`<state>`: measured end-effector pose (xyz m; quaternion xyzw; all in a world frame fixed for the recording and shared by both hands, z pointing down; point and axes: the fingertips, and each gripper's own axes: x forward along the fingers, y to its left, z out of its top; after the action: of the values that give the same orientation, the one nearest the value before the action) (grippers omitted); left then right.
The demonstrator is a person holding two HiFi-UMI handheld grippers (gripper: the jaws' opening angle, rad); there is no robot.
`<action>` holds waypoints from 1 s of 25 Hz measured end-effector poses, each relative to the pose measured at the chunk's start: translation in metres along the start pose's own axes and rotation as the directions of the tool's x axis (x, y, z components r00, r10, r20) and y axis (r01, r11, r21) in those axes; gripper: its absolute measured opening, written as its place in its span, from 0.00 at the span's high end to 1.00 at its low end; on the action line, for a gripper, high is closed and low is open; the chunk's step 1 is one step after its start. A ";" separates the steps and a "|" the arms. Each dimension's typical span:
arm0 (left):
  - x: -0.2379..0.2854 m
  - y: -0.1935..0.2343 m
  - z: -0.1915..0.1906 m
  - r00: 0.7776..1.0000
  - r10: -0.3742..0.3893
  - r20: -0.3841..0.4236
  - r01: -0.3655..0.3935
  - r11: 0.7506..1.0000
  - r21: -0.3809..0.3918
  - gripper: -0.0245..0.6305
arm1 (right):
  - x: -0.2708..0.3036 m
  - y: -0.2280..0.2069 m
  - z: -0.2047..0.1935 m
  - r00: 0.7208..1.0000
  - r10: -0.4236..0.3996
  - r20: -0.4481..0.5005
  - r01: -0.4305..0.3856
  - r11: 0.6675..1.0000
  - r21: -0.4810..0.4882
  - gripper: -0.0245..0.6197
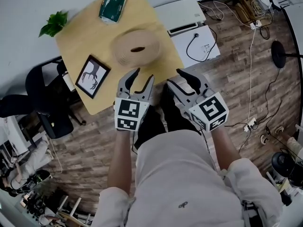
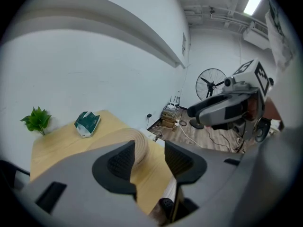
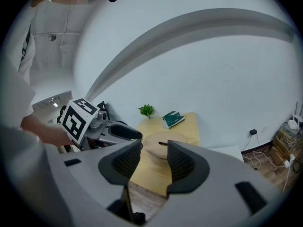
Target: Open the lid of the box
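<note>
A round, light wooden box (image 1: 136, 48) with a slotted lid on it sits mid-table on the yellow wooden table (image 1: 156, 67). Both grippers hover at the table's near edge, short of the box and not touching it. My left gripper (image 1: 143, 74) is open with nothing between its jaws; in the left gripper view (image 2: 150, 157) the box (image 2: 140, 143) shows just beyond the pads. My right gripper (image 1: 174, 78) is open and empty too. In the right gripper view (image 3: 154, 162) the box (image 3: 158, 143) lies ahead between the jaws, with the left gripper (image 3: 113, 131) at the left.
On the table are a green tissue pack (image 1: 112, 7), a small plant (image 1: 53, 23) and a black picture frame (image 1: 92, 75). White devices (image 1: 182, 14) stand on the floor to the right, cables (image 1: 251, 41) trail past them, and a black chair (image 1: 47, 103) stands to the left.
</note>
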<state>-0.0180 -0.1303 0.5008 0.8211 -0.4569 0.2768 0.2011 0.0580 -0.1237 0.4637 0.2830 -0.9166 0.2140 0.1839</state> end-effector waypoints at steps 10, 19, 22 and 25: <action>0.032 0.021 -0.020 0.997 0.022 -0.076 -0.018 0.998 0.057 0.68 | 0.012 -0.005 -0.006 1.000 -0.004 -0.008 0.004 1.000 0.020 0.71; 0.063 0.027 -0.031 0.986 0.015 -0.166 0.017 0.982 0.187 0.68 | 0.010 -0.021 -0.008 0.999 -0.048 -0.005 0.049 0.997 0.054 0.71; 0.073 0.028 -0.038 0.980 0.018 -0.200 0.030 0.972 0.232 0.68 | 0.011 -0.025 -0.011 0.998 -0.058 -0.010 0.059 0.996 0.068 0.71; 0.081 0.030 -0.043 0.975 0.026 -0.222 0.034 0.964 0.262 0.68 | 0.012 -0.028 -0.015 0.998 -0.063 -0.018 0.064 0.995 0.078 0.71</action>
<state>-0.0206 -0.1716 0.5880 0.8052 -0.3887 0.4252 0.1404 0.0691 -0.1428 0.4895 0.3175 -0.8966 0.2460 0.1864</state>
